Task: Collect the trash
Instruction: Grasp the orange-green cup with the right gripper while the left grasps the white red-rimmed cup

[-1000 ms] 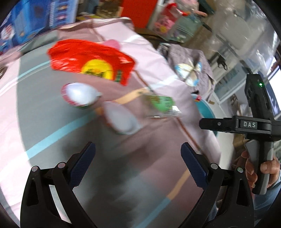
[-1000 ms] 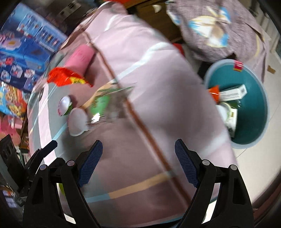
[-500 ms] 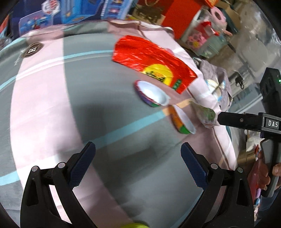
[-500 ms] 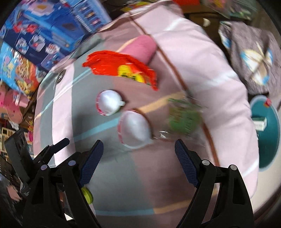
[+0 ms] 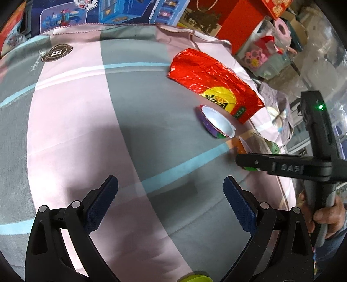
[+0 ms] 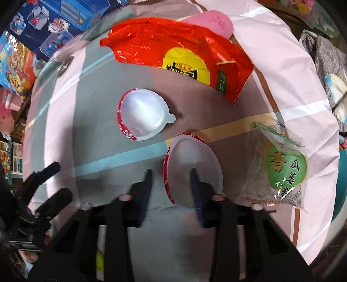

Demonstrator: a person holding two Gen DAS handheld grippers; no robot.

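Observation:
Trash lies on a table covered by a pink and grey cloth (image 6: 292,71). A red foil bag (image 6: 173,47) lies at the back; it also shows in the left wrist view (image 5: 214,82). Two empty white cups lie on their sides: a far cup (image 6: 143,115), also in the left wrist view (image 5: 216,121), and a near cup (image 6: 193,164). A clear wrapper with a green label (image 6: 284,164) lies at the right. My right gripper (image 6: 171,180) is half closed, its fingers astride the near cup's left rim. My left gripper (image 5: 170,204) is open and empty above bare cloth.
A pink roll (image 6: 212,21) lies behind the red bag. Toy boxes (image 5: 121,10) line the far edge. A teal bin's rim (image 6: 341,184) shows past the table's right edge. The right gripper's body (image 5: 303,167) crosses the left wrist view.
My right gripper has dropped toward the near cup and its jaws have narrowed around the cup's rim. My left gripper has swung slightly, staying open.

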